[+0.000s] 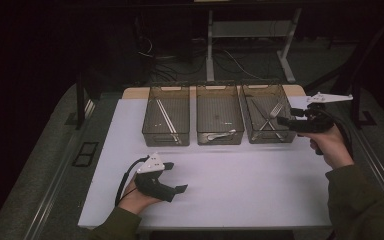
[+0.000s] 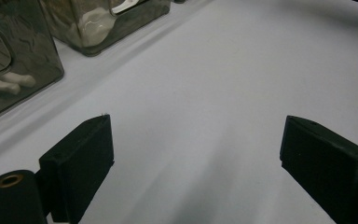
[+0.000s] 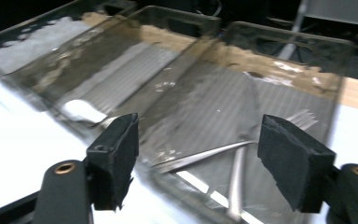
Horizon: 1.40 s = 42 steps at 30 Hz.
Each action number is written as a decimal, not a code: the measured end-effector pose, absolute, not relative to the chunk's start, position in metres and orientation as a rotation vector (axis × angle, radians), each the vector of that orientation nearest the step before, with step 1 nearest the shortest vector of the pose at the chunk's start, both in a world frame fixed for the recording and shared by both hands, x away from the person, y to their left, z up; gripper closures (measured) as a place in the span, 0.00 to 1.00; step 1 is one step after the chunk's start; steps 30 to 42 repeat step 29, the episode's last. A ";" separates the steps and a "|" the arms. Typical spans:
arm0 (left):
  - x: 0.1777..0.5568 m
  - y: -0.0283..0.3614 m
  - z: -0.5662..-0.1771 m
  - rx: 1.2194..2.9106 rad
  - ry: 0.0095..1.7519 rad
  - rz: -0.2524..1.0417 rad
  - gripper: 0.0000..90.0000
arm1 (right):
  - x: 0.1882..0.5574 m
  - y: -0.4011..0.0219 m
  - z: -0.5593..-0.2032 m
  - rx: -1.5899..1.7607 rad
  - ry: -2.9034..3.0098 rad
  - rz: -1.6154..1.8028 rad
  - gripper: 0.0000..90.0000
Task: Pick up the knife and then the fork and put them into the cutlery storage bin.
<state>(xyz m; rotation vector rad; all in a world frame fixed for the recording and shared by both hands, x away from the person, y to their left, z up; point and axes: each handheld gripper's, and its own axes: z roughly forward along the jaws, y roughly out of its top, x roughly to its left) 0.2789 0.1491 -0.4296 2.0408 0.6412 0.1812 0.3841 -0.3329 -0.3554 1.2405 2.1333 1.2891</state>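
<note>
While the person's left hand (image 1: 139,197) rests low on the white table (image 1: 240,185), the left gripper (image 1: 176,177) it holds lies just above the tabletop with its jaws spread wide and nothing between them. Ahead of this gripper and a little to its left stands the left bin (image 1: 166,115), a clear tinted tub with a long thin utensil (image 1: 167,120) lying in it. Just beside it sits the middle bin (image 1: 219,114), which holds a spoon (image 1: 221,134) near its front wall. Next in the row is the right bin (image 1: 268,113), where forks (image 1: 270,117) lie crossed. The right gripper (image 1: 286,121) hovers at this bin's right rim, held by the right hand (image 1: 330,145); in the right gripper view its jaws stand released and well apart, empty, with the forks directly beyond and below them.
</note>
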 end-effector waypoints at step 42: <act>0.273 0.153 -0.425 2.055 0.612 0.207 0.00 | 0.266 -0.305 -0.437 1.093 2.312 1.308 0.21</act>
